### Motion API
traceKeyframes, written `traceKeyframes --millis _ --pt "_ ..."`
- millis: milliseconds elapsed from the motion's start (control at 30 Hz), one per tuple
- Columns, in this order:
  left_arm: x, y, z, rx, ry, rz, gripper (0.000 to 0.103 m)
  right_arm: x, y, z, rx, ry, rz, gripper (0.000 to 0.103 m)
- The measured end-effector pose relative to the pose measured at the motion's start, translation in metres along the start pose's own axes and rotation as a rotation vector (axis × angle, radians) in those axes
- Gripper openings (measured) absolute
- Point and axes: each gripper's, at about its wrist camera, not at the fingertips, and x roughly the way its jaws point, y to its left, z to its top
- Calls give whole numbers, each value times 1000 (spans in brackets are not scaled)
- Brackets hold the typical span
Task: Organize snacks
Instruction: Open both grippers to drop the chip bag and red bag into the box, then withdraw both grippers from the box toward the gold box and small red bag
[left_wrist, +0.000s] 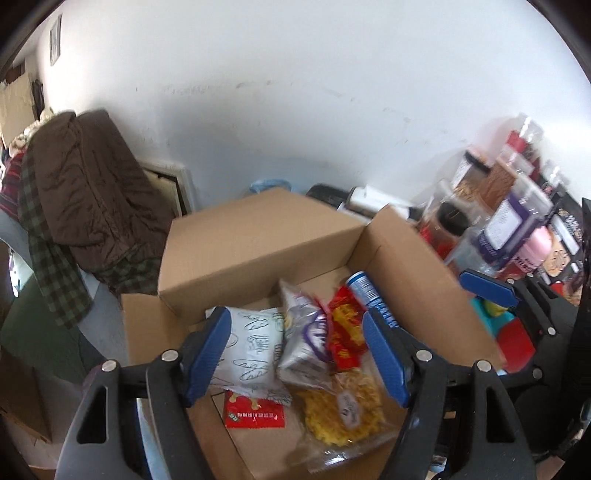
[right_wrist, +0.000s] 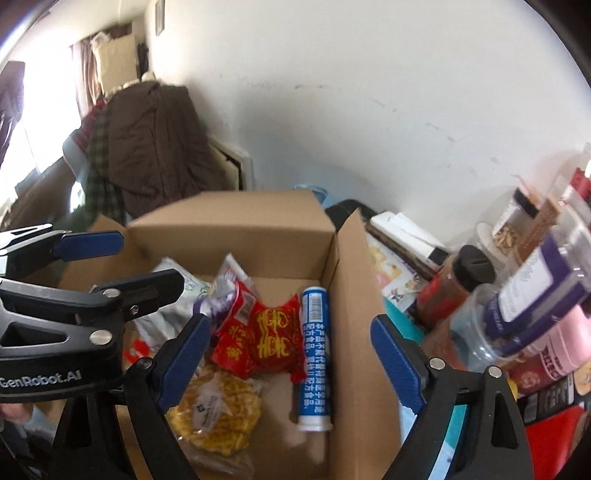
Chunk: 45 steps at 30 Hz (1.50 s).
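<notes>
An open cardboard box (left_wrist: 258, 240) (right_wrist: 354, 295) holds the snacks. Inside lie a white packet with blue drawings (left_wrist: 251, 343), a silver and purple packet (left_wrist: 303, 332), a red packet with yellow print (left_wrist: 345, 332) (right_wrist: 273, 332), a blue and white tube (left_wrist: 369, 291) (right_wrist: 314, 350), a clear bag of yellow snack (left_wrist: 343, 413) (right_wrist: 218, 410) and a small red sachet (left_wrist: 255, 410). My left gripper (left_wrist: 295, 317) hangs open above the packets, holding nothing. My right gripper (right_wrist: 290, 325) hovers open over the red packet and tube, also with nothing in it. Both sit side by side above the box.
Jars, bottles and boxed goods (left_wrist: 509, 221) (right_wrist: 517, 295) crowd the surface right of the box. A brown jacket over checked cloth (left_wrist: 92, 192) (right_wrist: 155, 147) hangs at the left. A white wall stands behind the box.
</notes>
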Motion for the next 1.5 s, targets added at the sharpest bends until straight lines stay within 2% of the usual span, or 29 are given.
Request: traceKeyframes --millis 133,367,767,1067,1500 --pt "-35 -12 0 23 -57 10 74 -29 1 1 4 -49 -14 89" --pt "-91 -31 -6 47 -141 -23 74 -85 -3 -5 19 -134 -31 89" --pt "-168 -58 -38 88 -252 -86 74 -167 2 -36 34 -228 -87 89" --pt "-200 -72 -74 103 -283 -127 74 -209 10 -74 48 -263 -124 89" --pt "-207 -87 -128 142 -247 -155 74 -224 20 -133 79 -215 -188 89"
